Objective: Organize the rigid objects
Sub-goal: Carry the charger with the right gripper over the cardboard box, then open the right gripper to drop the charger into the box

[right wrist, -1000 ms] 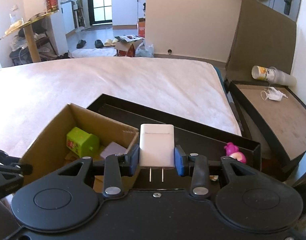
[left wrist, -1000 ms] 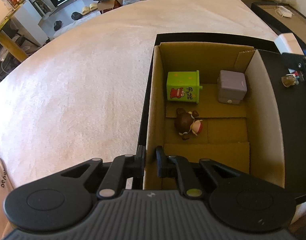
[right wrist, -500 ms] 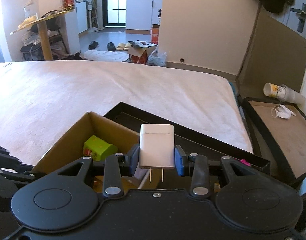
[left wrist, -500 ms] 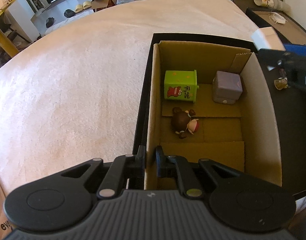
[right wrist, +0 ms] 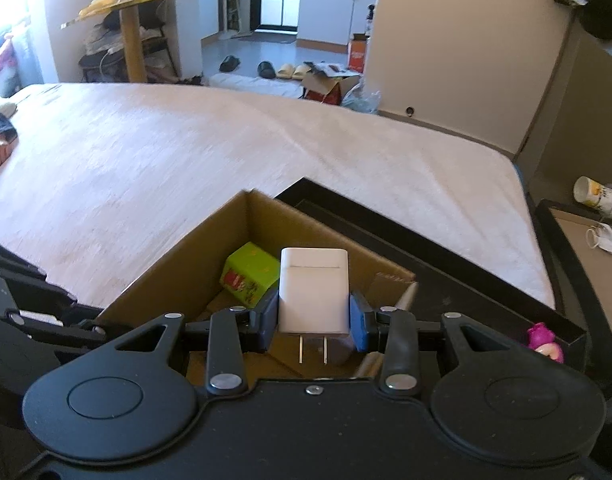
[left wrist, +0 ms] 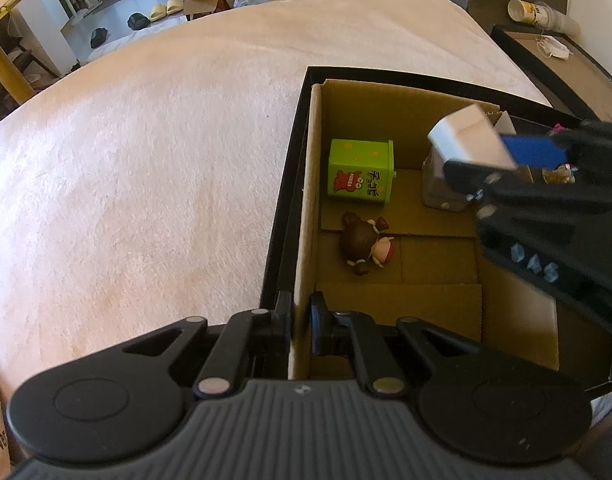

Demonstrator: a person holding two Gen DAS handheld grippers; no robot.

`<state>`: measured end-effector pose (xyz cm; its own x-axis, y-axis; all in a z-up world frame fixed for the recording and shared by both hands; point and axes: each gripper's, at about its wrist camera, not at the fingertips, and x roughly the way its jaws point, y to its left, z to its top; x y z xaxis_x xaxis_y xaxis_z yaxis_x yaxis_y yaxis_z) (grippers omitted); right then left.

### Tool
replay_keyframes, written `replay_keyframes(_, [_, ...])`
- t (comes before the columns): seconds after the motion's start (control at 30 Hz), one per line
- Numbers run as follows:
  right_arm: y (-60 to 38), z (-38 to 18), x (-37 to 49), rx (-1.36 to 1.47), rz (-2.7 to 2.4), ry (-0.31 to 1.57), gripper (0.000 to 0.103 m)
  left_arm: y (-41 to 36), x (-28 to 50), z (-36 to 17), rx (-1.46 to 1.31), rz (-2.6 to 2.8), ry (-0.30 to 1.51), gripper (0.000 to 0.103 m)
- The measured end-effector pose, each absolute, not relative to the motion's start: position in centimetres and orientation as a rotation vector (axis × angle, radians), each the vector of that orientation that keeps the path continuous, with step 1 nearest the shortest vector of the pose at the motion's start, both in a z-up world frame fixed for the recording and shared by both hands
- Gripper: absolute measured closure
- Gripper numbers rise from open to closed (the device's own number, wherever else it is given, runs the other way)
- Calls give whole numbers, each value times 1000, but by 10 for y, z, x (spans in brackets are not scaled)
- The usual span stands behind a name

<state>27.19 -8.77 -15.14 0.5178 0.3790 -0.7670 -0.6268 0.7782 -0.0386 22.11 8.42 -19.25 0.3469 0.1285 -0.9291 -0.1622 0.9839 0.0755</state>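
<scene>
My right gripper [right wrist: 313, 320] is shut on a white plug adapter [right wrist: 314, 290], prongs toward the camera, and hovers over the open cardboard box [right wrist: 177, 268]. The left wrist view shows the same adapter [left wrist: 464, 136] above the box's far right part. My left gripper [left wrist: 301, 320] is shut on the box's left wall [left wrist: 306, 208]. Inside the box lie a green toy bin [left wrist: 360, 170], a brown bear figure [left wrist: 364, 242] and a grey cube [left wrist: 438, 188], partly hidden by the right gripper.
The box sits in a black tray [left wrist: 289, 184] on a cream blanket [left wrist: 145, 160]. A pink figure [right wrist: 544, 340] lies in the tray right of the box. A second tray with a mask [right wrist: 604, 238] and a cup [right wrist: 594, 194] stands at far right.
My right gripper has carried the adapter leftward, from beside the box to over its far right part. The left gripper kept its hold on the box wall.
</scene>
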Motion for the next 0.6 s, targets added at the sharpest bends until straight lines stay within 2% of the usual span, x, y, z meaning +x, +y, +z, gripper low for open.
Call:
replay_keyframes(0.33, [-82, -163, 266, -360, 623, 833, 66, 83, 223, -189, -32, 198, 1209, 95])
replay_keyframes(0.43, [-85, -158, 264, -377, 599, 796, 61, 82, 224, -188, -22, 204, 1208, 95])
replay_keyframes(0.6, [-100, -144, 264, -339, 594, 775, 59, 79, 223, -187, -8, 211, 1206, 95])
